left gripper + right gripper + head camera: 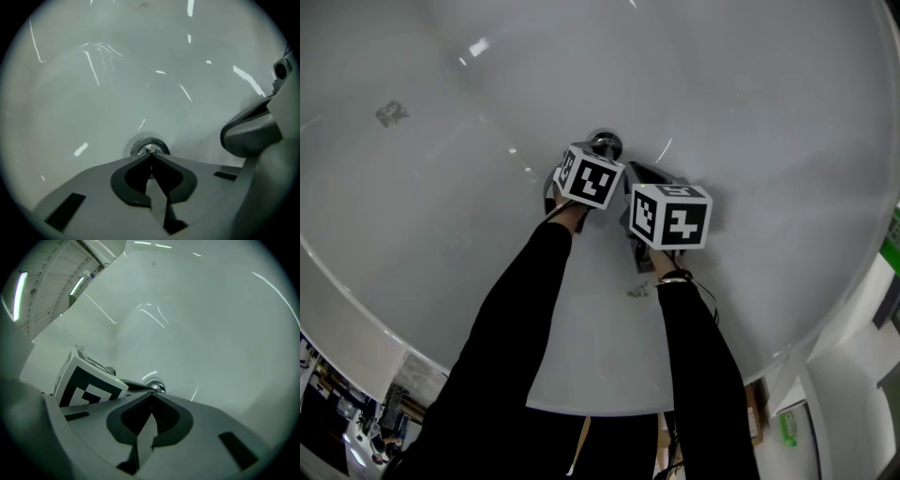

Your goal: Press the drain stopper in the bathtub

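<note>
Chrome drain stopper (146, 147) sits right at the tip of the left gripper (151, 155), jaws together, likely to poke it down. Right gripper (152, 394) alongside, closed too, empty.

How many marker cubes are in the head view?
2. One marker cube sits on the left gripper, next to the drain stopper. The other cube sits on the right gripper, right beside the first. None appears hidden.

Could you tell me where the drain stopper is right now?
In the head view, the drain stopper sits mid-frame in the bathtub, right at the tips of the left tongs.
</note>
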{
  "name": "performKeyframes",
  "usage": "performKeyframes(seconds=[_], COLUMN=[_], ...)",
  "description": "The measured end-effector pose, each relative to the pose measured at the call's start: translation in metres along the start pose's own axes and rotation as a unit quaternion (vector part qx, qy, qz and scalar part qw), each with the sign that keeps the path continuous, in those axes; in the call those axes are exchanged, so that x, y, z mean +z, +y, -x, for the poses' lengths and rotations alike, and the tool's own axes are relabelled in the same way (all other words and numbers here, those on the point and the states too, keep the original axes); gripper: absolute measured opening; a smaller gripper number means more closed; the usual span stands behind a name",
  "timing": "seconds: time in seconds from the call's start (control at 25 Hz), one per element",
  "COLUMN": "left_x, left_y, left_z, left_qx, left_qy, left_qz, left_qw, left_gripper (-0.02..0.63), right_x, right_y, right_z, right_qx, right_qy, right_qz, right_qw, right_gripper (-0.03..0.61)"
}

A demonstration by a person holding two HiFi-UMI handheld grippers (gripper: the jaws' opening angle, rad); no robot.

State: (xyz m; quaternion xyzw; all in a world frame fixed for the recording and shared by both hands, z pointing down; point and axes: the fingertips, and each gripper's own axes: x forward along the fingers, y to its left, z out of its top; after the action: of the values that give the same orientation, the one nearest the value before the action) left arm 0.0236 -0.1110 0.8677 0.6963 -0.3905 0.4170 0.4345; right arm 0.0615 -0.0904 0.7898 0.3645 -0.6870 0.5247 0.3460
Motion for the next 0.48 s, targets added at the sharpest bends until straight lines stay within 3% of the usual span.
performKeyframes(seconds=[0.48], left_x=[0.0022], left_y=[0.0001], left_z=[0.0015], left_qx=[-0.002], left_qy=[0.008], left_qz=[0.007], left_qw=[0.9999], left_gripper=[0.005], right_x=[0.0072], right_y=[-0.0011], right_z=[0.0052], right_qx=[-0.012], right_qy=[-0.005], right_qz=[0.001], right_qw=[1.000], right_gripper=[-0.006])
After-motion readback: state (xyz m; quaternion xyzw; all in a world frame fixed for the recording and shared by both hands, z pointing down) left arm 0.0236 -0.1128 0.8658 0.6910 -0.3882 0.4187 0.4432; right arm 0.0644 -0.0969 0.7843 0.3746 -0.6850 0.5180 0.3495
